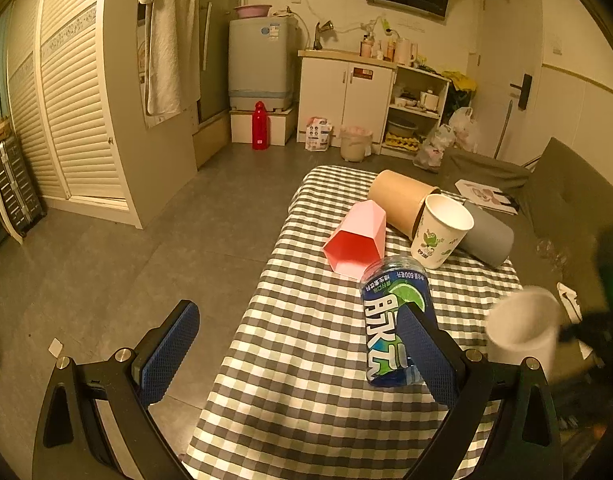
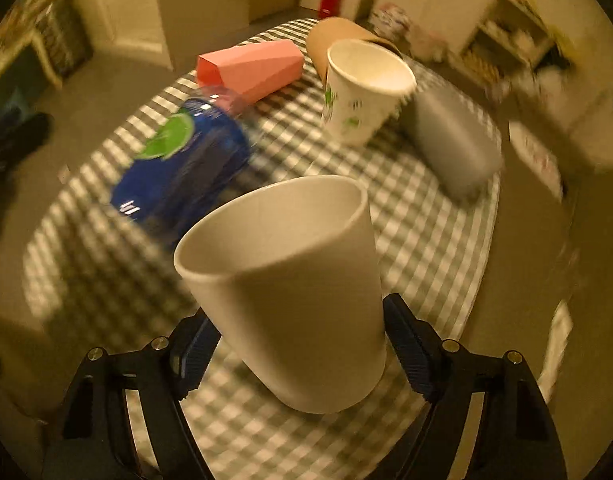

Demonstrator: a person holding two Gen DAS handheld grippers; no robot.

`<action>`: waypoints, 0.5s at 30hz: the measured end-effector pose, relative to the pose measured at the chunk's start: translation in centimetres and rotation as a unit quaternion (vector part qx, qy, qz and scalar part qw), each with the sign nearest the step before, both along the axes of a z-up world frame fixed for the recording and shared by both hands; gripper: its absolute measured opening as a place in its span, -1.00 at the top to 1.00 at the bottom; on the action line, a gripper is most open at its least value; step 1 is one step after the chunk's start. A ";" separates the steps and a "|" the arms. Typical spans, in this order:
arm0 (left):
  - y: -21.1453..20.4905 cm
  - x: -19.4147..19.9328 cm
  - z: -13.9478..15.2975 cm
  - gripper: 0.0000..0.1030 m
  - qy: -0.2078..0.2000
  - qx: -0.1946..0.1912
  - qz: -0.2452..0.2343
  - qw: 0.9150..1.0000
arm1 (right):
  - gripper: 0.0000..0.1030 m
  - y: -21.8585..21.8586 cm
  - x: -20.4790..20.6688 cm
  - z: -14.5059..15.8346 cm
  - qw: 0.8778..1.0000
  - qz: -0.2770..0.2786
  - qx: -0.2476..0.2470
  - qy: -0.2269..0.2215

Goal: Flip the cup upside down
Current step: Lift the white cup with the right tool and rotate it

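A plain white cup (image 2: 294, 292) is held between the blue pads of my right gripper (image 2: 302, 356), tilted with its mouth up and away, above the checked tablecloth (image 2: 418, 264). It also shows blurred at the right of the left wrist view (image 1: 522, 328). My left gripper (image 1: 298, 356) is open and empty, low over the table's near left edge, its right finger (image 1: 426, 356) in front of a lying blue bottle (image 1: 390, 320).
On the checked table (image 1: 306, 344) lie a pink hexagonal cup (image 1: 356, 238), a brown cup (image 1: 400, 202) and a grey cup (image 1: 486, 238); a printed paper cup (image 1: 440, 230) stands upright among them. A sofa (image 1: 566, 200) is on the right, floor on the left.
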State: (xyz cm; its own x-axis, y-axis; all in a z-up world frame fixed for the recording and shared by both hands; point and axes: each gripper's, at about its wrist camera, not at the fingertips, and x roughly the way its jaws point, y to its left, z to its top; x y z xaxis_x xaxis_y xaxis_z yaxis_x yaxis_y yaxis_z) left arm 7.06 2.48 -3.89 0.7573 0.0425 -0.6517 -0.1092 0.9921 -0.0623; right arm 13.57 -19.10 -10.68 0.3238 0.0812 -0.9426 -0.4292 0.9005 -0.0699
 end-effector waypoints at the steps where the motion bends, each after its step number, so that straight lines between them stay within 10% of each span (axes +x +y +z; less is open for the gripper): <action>1: 0.1 -0.1 0.1 -0.98 -0.001 0.000 0.000 1.000 | -0.51 -0.4 -0.7 0.3 1.000 -0.018 0.019 0.015; 9: 0.2 -0.7 0.8 -0.98 -0.008 -0.010 0.001 1.000 | -0.44 -1.0 -5.6 -1.3 0.966 -0.128 0.179 0.139; 15: -0.5 -1.4 1.0 -0.98 -0.014 0.001 -0.007 1.000 | -0.41 -0.5 -4.2 -2.5 0.965 -0.172 0.178 0.088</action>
